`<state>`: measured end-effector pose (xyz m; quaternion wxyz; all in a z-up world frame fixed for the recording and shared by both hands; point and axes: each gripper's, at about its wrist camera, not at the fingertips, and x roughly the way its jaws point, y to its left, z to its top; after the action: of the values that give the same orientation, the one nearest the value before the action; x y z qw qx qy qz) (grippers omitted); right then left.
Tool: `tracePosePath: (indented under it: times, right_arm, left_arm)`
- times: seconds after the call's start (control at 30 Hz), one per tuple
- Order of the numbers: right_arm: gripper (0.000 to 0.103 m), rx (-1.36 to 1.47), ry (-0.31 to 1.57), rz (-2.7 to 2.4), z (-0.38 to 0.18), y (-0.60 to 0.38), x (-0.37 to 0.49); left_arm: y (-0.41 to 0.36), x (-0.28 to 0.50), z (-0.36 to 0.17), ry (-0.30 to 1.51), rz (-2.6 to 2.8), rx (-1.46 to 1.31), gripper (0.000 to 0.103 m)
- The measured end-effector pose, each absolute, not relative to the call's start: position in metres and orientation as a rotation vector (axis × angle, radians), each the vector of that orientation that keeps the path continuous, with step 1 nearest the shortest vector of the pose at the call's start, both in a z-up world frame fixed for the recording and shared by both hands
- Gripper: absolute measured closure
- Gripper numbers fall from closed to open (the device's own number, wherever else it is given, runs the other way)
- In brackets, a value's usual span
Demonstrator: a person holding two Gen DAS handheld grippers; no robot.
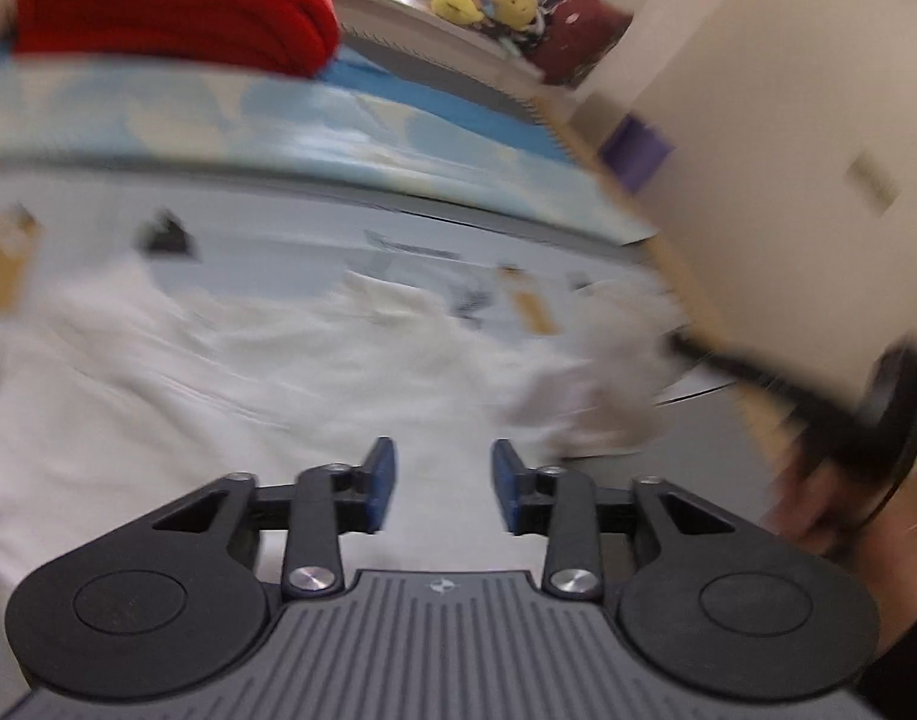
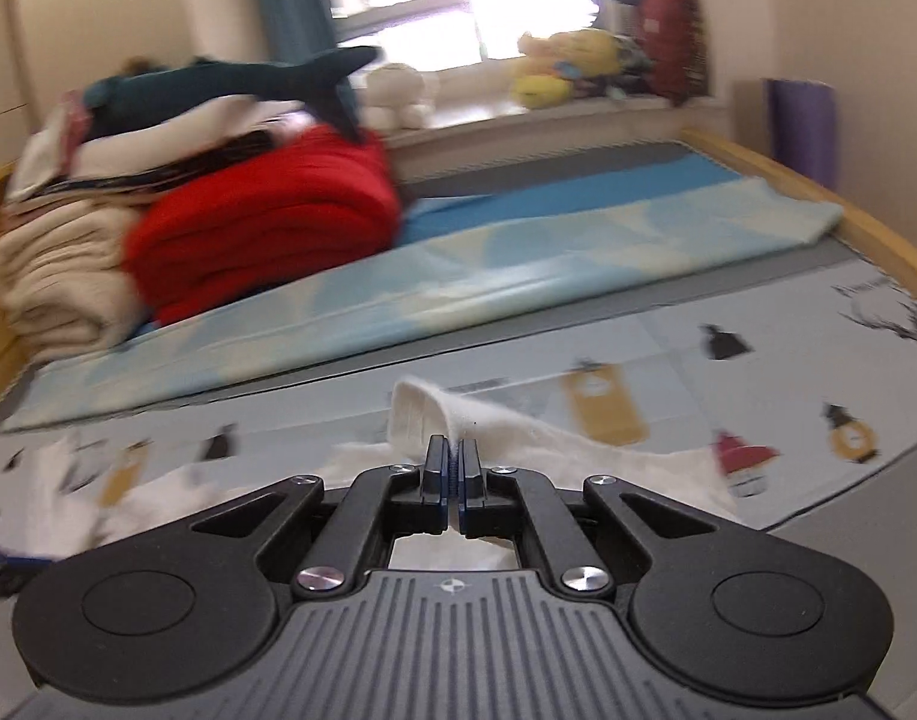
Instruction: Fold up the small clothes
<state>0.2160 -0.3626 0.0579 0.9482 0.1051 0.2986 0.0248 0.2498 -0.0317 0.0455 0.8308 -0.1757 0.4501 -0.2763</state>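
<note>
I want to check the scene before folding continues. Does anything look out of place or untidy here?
Nothing looks damaged or spilled. The white garment lies crumpled on the printed mat, one edge pinched up by the right gripper. The left gripper is open above it.

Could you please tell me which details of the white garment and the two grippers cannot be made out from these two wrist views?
- Left wrist view: the white garment is motion-blurred, so its type and folds are unreadable.
- Left wrist view: the right gripper is a dark smear; its grip is unclear there.
- Right wrist view: the garment's near part is hidden behind the right gripper body.
- Right wrist view: the left gripper is cut off by the frame's left edge.
</note>
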Motion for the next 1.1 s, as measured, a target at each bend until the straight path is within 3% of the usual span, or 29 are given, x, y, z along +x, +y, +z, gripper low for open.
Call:
tracePosePath:
  times: [0.07,0.13,0.2,0.37,0.43,0.5,0.63,0.67,0.7,0.73,1.0,1.1]
  right_arm:
    - [0.102,0.218,0.617,0.111,0.058,-0.342,0.207]
    - [0.102,0.211,0.621,0.156,0.058,-0.325,0.2]
    - [0.102,0.191,0.629,0.198,0.056,-0.311,0.193]
    - [0.102,0.189,0.66,0.237,0.055,-0.303,0.189]
    - [0.102,0.208,0.659,0.247,0.058,-0.302,0.188]
    - [0.102,0.209,0.647,0.258,0.06,-0.3,0.188]
    - [0.102,0.214,0.639,0.285,0.063,-0.296,0.19]
    - [0.102,0.208,0.645,0.293,0.062,-0.295,0.19]
    - [0.102,0.199,0.652,0.303,0.061,-0.292,0.19]
    - [0.102,0.192,0.657,0.315,0.061,-0.289,0.189]
    - [0.098,0.184,0.728,0.414,0.054,-0.279,0.199]
    - [0.085,0.224,0.714,0.34,0.056,-0.302,0.211]
  left_arm:
    - [-0.037,0.254,0.038,1.005,-0.651,-0.52,0.049]
    - [-0.042,0.258,0.029,1.047,-0.703,-0.642,0.039]
    - [-0.048,0.263,0.018,1.093,-0.705,-0.694,0.02]
    - [-0.052,0.284,-0.007,1.153,-0.629,-0.8,0.02]
    - [-0.052,0.291,-0.012,1.153,-0.581,-0.802,0.024]
    - [-0.055,0.298,-0.018,1.177,-0.575,-0.81,0.038]
    - [-0.058,0.306,-0.025,1.166,-0.594,-0.821,0.046]
    - [-0.059,0.307,-0.026,1.158,-0.588,-0.817,0.058]
    - [-0.059,0.309,-0.026,1.147,-0.583,-0.814,0.083]
    - [-0.058,0.311,-0.025,1.135,-0.577,-0.806,0.1]
    - [0.011,0.33,0.021,0.959,-0.333,-0.576,0.102]
    - [0.056,0.341,0.023,0.982,-0.162,-0.478,0.102]
